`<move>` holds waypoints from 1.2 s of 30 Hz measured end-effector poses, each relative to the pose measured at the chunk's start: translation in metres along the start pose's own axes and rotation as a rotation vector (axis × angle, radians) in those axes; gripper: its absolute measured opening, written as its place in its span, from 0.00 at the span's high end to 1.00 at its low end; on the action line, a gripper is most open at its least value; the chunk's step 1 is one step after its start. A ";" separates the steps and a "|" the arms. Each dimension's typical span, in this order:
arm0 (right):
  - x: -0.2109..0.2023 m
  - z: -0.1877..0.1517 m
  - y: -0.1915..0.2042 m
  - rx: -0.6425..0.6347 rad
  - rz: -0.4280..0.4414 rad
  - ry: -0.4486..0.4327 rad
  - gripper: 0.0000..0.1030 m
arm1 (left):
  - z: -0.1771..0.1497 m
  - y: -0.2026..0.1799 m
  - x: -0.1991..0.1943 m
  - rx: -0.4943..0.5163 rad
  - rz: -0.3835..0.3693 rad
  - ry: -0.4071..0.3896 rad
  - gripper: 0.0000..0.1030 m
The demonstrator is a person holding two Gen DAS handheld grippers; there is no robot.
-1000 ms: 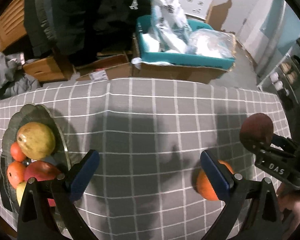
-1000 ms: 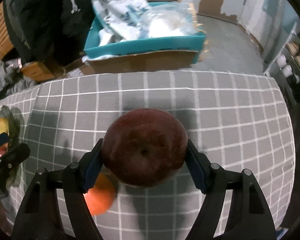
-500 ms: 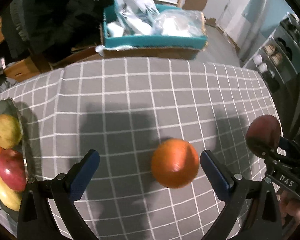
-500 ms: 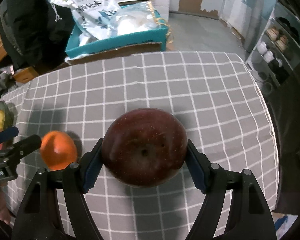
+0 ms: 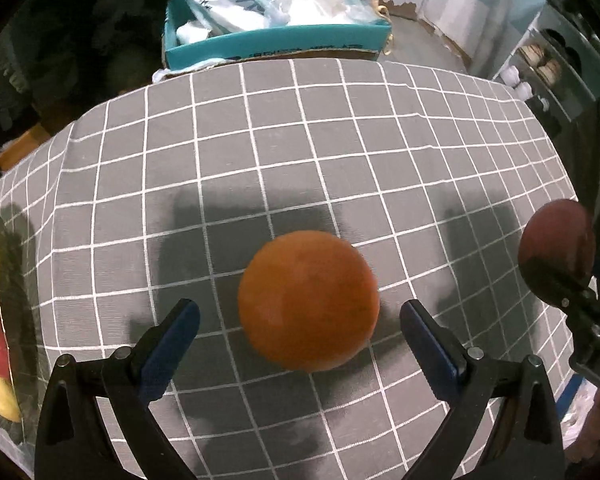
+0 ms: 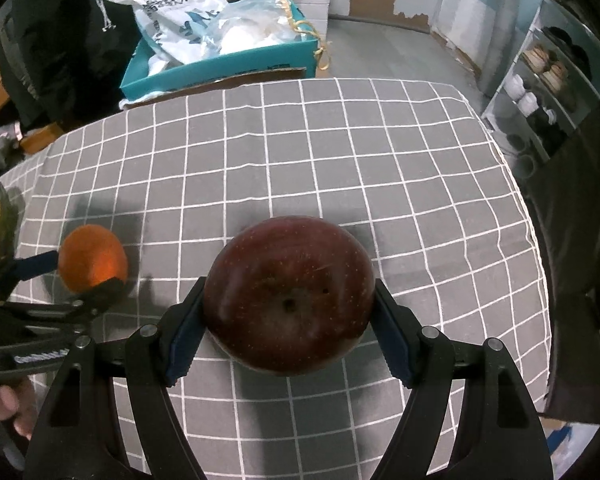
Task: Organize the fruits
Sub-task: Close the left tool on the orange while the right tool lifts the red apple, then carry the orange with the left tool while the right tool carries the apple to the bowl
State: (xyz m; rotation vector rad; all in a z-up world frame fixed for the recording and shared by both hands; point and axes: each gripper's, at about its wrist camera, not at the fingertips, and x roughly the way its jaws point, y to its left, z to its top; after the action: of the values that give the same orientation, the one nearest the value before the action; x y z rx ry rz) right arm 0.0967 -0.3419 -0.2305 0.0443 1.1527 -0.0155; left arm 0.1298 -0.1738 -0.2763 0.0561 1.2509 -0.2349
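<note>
An orange [image 5: 308,300] lies on the grey checked tablecloth [image 5: 300,140]. My left gripper [image 5: 300,336] is open with the orange between its blue pads, not touching them. The orange also shows in the right wrist view [image 6: 92,258]. My right gripper [image 6: 288,332] is shut on a dark red apple [image 6: 290,296] and holds it above the cloth. That apple appears at the right edge of the left wrist view [image 5: 556,240]. A dark plate [image 5: 4,292] with several fruits sits at the far left.
A teal box [image 6: 220,64] holding plastic bags stands beyond the table's far edge. Shelves with shoes [image 6: 540,80] are at the right. The table edge drops off on the right [image 6: 512,184].
My left gripper has swung right, away from the fruit plate, and moved in on the orange, which now sits between its open fingers. The right gripper keeps holding the apple.
</note>
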 end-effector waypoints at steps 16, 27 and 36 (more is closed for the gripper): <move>-0.013 0.007 0.013 -0.023 -0.005 -0.044 0.26 | -0.005 -0.002 -0.014 0.031 -0.020 -0.032 0.35; -0.048 0.016 0.030 -0.058 0.006 -0.130 0.26 | 0.000 0.005 -0.071 0.022 -0.014 -0.161 0.35; -0.087 0.020 0.039 -0.082 0.020 -0.209 0.26 | -0.002 0.009 -0.120 0.021 -0.021 -0.258 0.35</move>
State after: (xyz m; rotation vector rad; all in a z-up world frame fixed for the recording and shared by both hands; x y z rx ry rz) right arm 0.0813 -0.3047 -0.1420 -0.0185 0.9432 0.0445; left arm 0.0942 -0.1474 -0.1640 0.0301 0.9924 -0.2650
